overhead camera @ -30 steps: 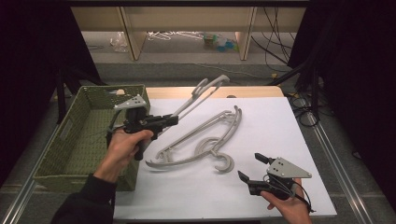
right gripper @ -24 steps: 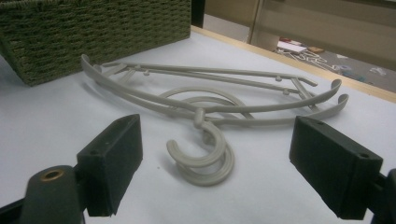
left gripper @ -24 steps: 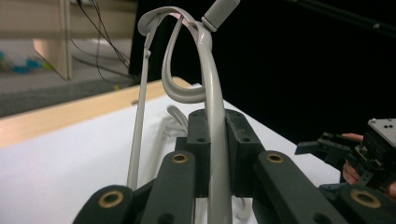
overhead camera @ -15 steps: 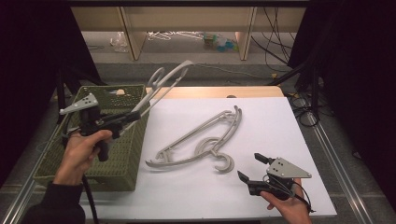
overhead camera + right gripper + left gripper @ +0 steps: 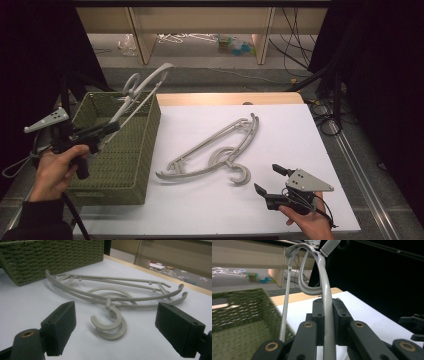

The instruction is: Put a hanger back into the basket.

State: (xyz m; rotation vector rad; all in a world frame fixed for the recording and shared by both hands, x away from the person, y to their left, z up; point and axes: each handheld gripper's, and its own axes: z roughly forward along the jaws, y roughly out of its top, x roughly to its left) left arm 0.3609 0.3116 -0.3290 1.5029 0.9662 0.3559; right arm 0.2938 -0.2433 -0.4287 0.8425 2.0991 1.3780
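Observation:
A grey plastic hanger point(image 5: 142, 90) is held up at a slant over the green woven basket point(image 5: 125, 165), its hook end highest. My left gripper point(image 5: 114, 126) is shut on one arm of it; in the left gripper view the jaws clamp the hanger's arm point(image 5: 327, 315) with the hook point(image 5: 308, 288) above. Two more grey hangers point(image 5: 215, 150) lie stacked on the white table top point(image 5: 295, 135). My right gripper point(image 5: 267, 178) rests open near the front edge, pointing at them. Its pads point(image 5: 61, 326) stand wide apart, with the hangers' hooks point(image 5: 110, 326) lying beyond them.
The basket stands at the table's left side, its near wall point(image 5: 50, 257) close to the lying hangers. A wooden strip point(image 5: 230, 98) runs along the table's far edge. Shelving with loose items point(image 5: 200, 40) is behind, and cables point(image 5: 320, 110) hang at the right.
My left gripper has carried its hanger leftward, from above the table's left part to above the basket. The right gripper and the two lying hangers have stayed in place.

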